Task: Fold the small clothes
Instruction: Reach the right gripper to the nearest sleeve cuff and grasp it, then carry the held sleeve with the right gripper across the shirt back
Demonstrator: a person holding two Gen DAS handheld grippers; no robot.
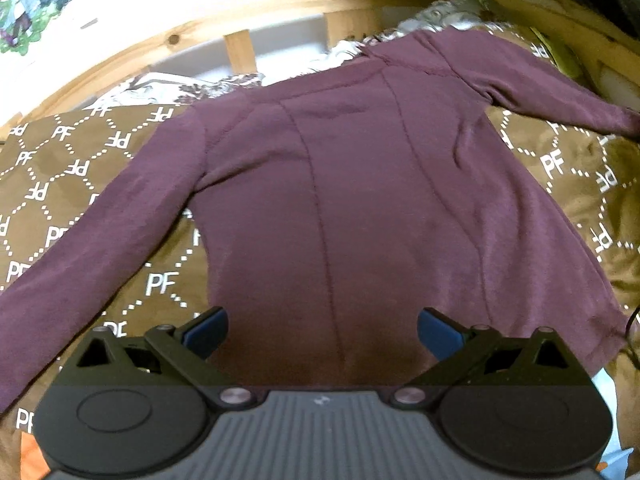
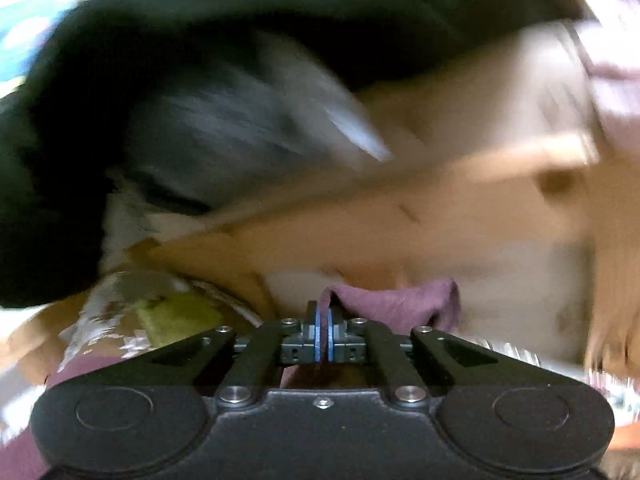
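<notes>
Item: maroon long-sleeved top (image 1: pixel 352 184), spread flat across the centre of the left wrist frame on a brown blanket (image 1: pixel 52 168) printed with white "PF" lettering. Sleeves run to the lower left and upper right. A wooden bed frame (image 1: pixel 168 40) arcs across the top.

Your left tool (image 1: pixel 322 334): blue pads spread wide, poised over the hem at lower centre, gripping nothing.

Your right tool (image 2: pixel 323 334): blue pads pressed together on a fold of the same maroon fabric (image 2: pixel 396 300), low centre of its frame. Background there is motion-blurred.
</notes>
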